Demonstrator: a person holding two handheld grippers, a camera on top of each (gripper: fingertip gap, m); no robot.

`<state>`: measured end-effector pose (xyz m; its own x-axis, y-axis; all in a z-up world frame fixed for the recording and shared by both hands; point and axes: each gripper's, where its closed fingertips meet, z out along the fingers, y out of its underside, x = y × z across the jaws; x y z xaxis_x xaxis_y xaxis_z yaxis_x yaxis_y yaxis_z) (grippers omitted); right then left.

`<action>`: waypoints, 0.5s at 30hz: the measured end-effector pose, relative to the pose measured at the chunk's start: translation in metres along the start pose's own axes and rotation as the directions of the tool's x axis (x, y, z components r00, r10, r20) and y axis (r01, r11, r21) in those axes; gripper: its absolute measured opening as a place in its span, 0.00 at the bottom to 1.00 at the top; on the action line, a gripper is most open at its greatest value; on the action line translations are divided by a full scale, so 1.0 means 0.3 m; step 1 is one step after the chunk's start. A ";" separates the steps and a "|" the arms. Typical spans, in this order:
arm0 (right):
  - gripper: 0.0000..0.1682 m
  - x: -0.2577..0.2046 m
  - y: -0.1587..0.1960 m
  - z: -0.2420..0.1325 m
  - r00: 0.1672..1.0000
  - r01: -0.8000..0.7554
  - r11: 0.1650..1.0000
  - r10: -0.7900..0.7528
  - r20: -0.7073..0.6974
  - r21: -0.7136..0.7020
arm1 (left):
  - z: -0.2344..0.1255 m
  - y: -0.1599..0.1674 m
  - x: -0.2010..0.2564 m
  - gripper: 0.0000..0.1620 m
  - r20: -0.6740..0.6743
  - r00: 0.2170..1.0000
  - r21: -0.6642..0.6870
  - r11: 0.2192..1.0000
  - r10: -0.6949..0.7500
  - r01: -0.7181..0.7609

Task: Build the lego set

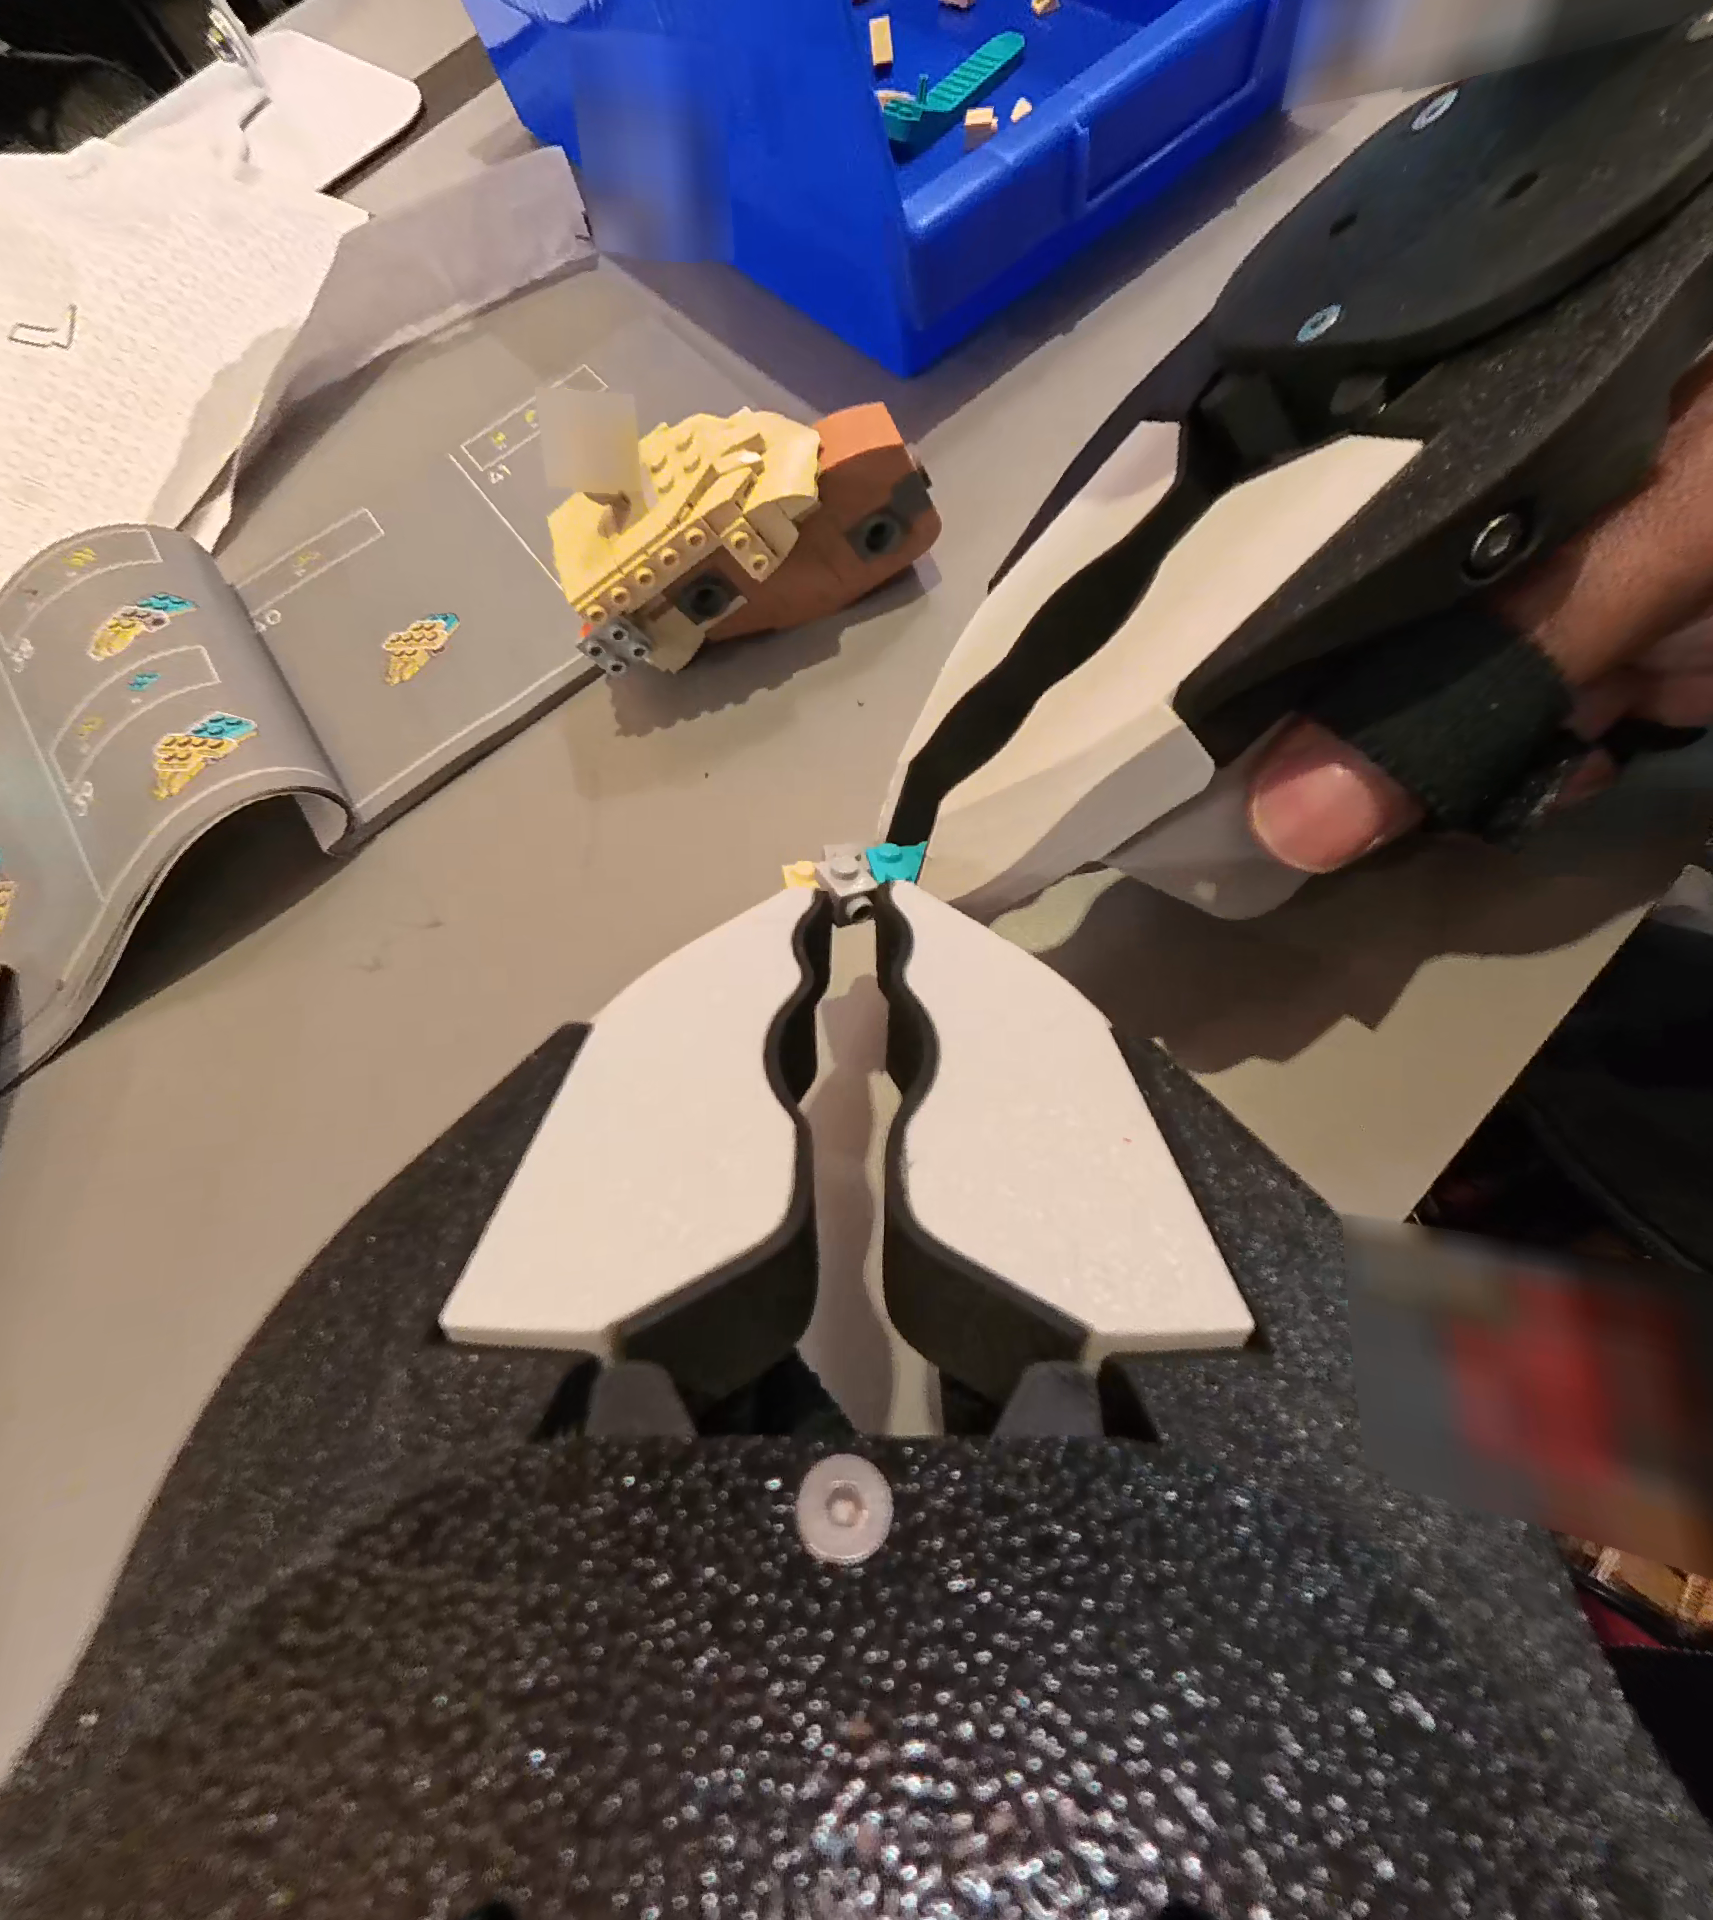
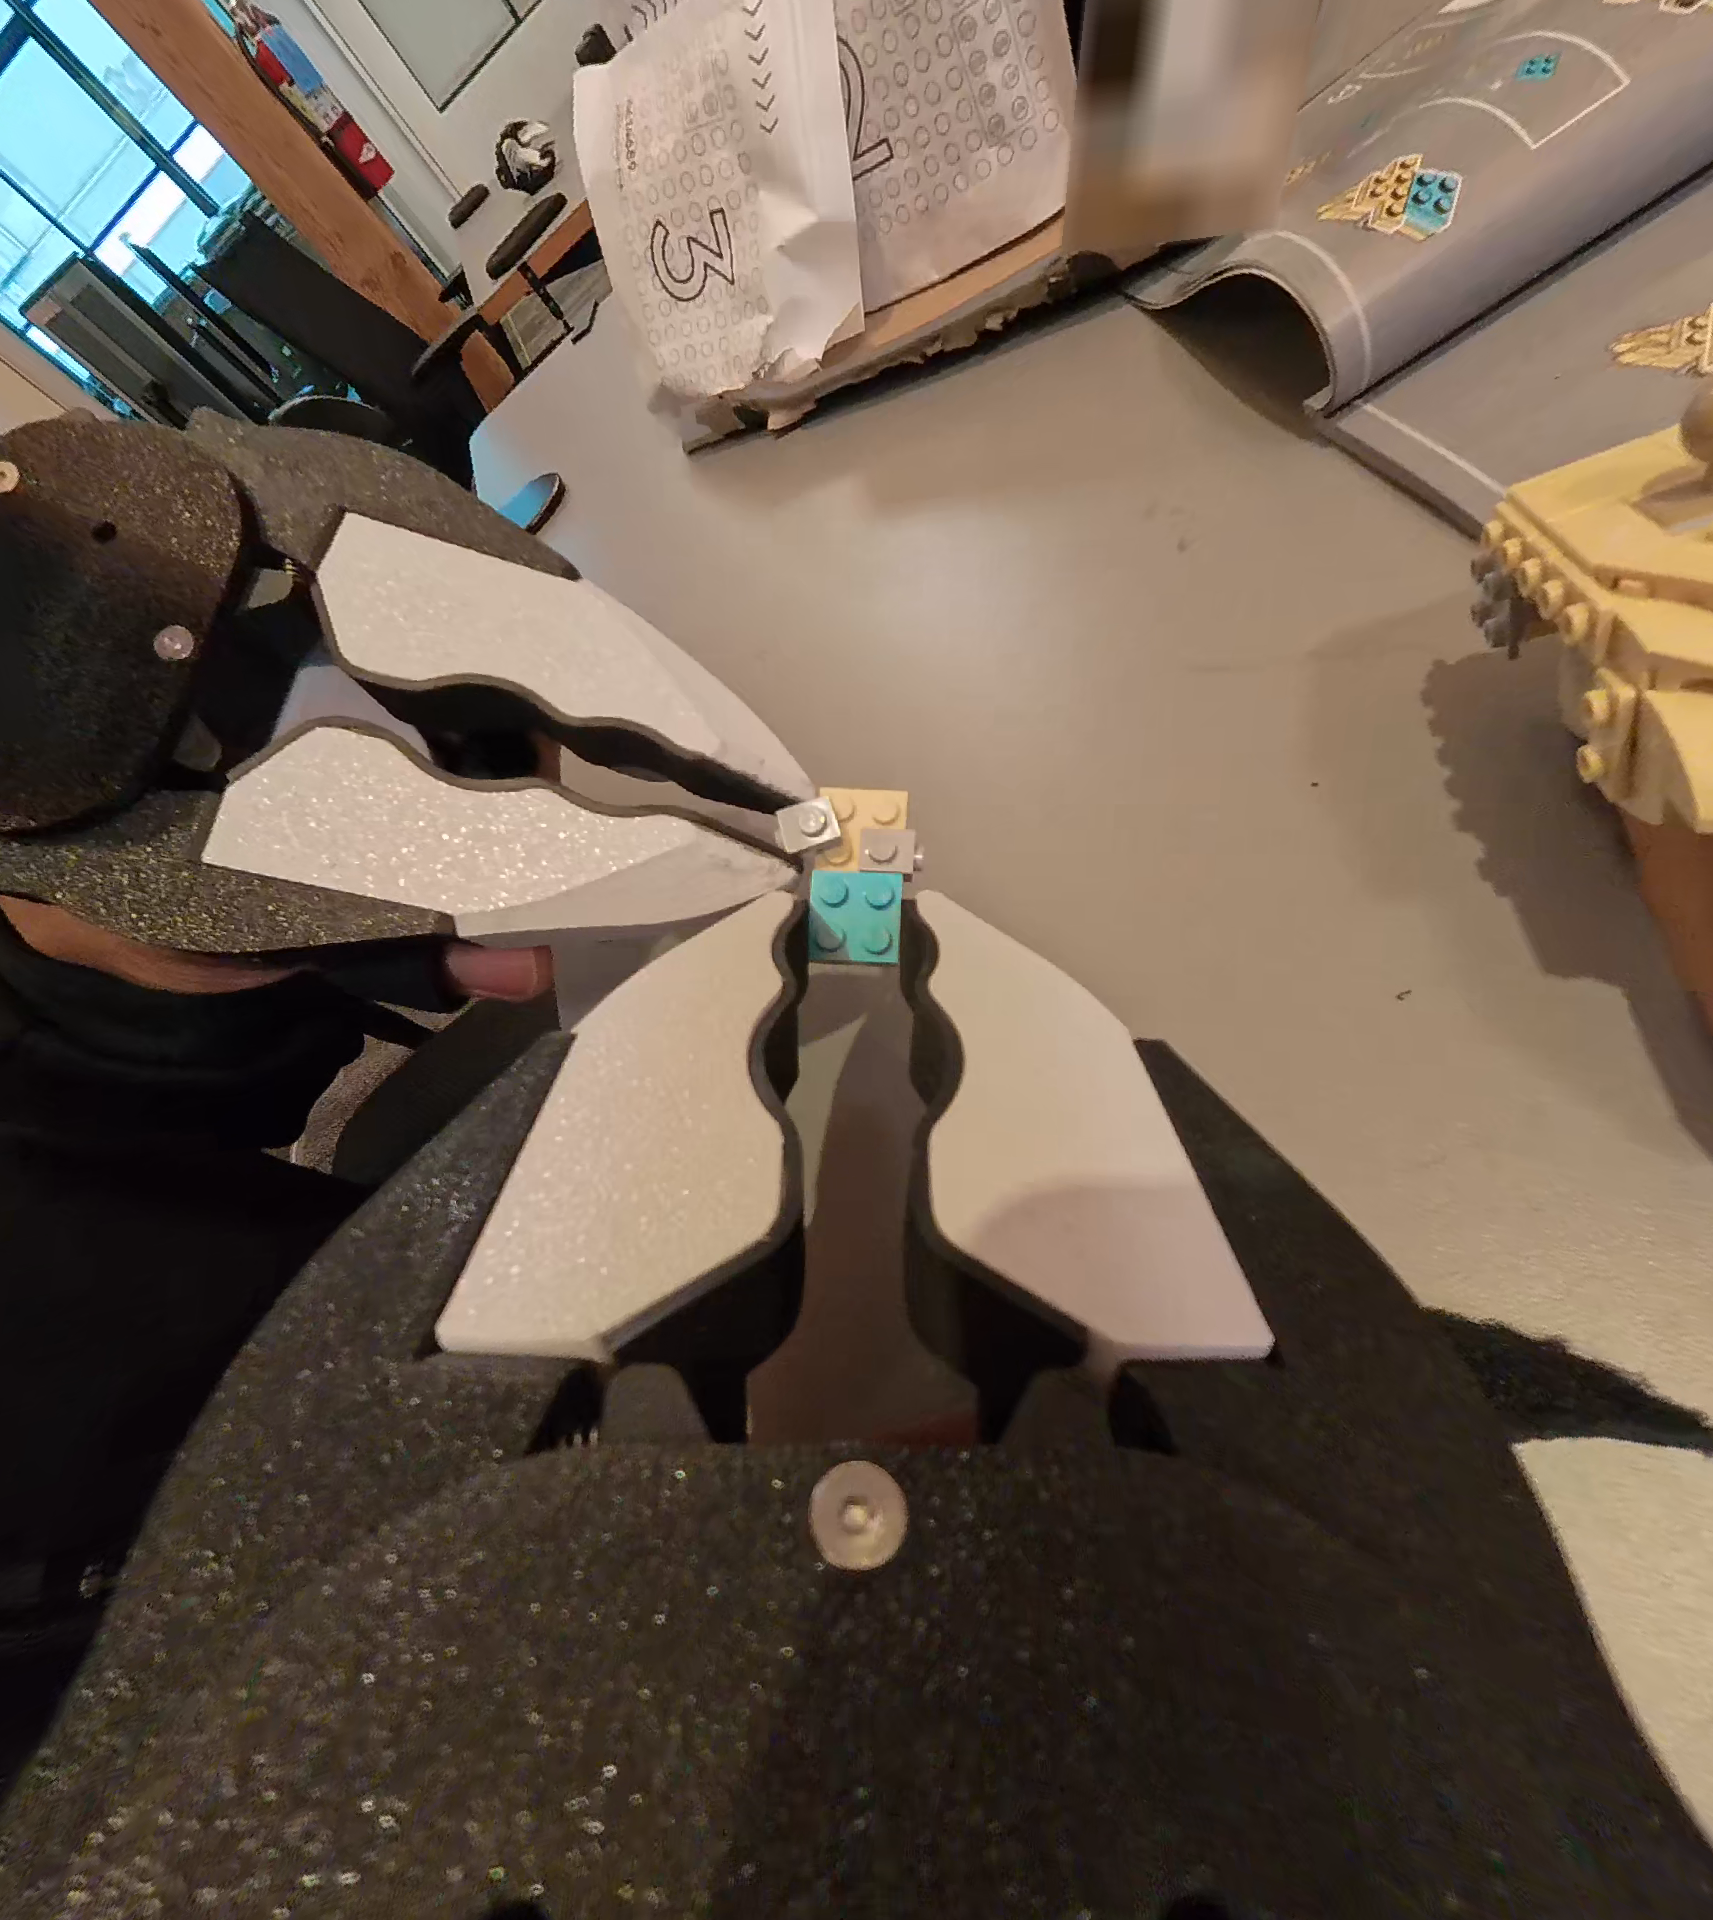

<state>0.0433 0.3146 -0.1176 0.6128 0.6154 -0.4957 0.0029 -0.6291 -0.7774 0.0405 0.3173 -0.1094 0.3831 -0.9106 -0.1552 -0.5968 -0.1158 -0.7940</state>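
My right gripper [image 2: 857,914] is shut on a teal 2x2 plate [image 2: 857,925] that is joined to a tan plate [image 2: 867,810] carrying a small grey piece [image 2: 890,850]. It holds them just above the grey table. My left gripper [image 1: 847,912] is shut on a small grey brick [image 1: 847,878] with a side stud. It presses this brick against the tan plate's near corner. In the right wrist view the left gripper [image 2: 795,847] comes in from the left with the grey brick [image 2: 808,826]. In the left wrist view the right gripper [image 1: 899,860] comes in from the right with the teal plate [image 1: 896,858].
A tan and brown lego model [image 1: 727,530] lies on the open instruction booklet [image 1: 208,675] and also shows at the right of the right wrist view [image 2: 1683,665]. A blue bin [image 1: 883,208] with loose pieces stands behind it. White paper bags [image 2: 727,208] lie at the table's far side. The tips of both grippers are at nearly the same place.
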 end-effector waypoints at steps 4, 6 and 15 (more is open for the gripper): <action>0.10 -0.003 0.000 -0.002 1.000 -0.004 1.000 0.004 0.005 0.003 | -0.003 0.008 0.003 0.05 -0.018 1.000 -0.029 1.000 0.007 -0.007; 0.10 -0.004 0.000 -0.002 1.000 -0.008 1.000 0.008 0.006 0.004 | -0.004 0.010 0.004 0.05 -0.021 1.000 -0.039 0.999 0.011 -0.012; 0.10 -0.019 -0.010 -0.015 0.993 -0.103 0.994 0.100 0.067 0.041 | -0.014 -0.011 0.001 0.05 0.034 0.995 -0.038 0.995 0.089 -0.088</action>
<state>0.0434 0.3109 -0.1106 0.5556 0.5801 -0.5956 -0.0927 -0.6687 -0.7377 0.0397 0.3157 -0.1045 0.3525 -0.9030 -0.2455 -0.6545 -0.0505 -0.7544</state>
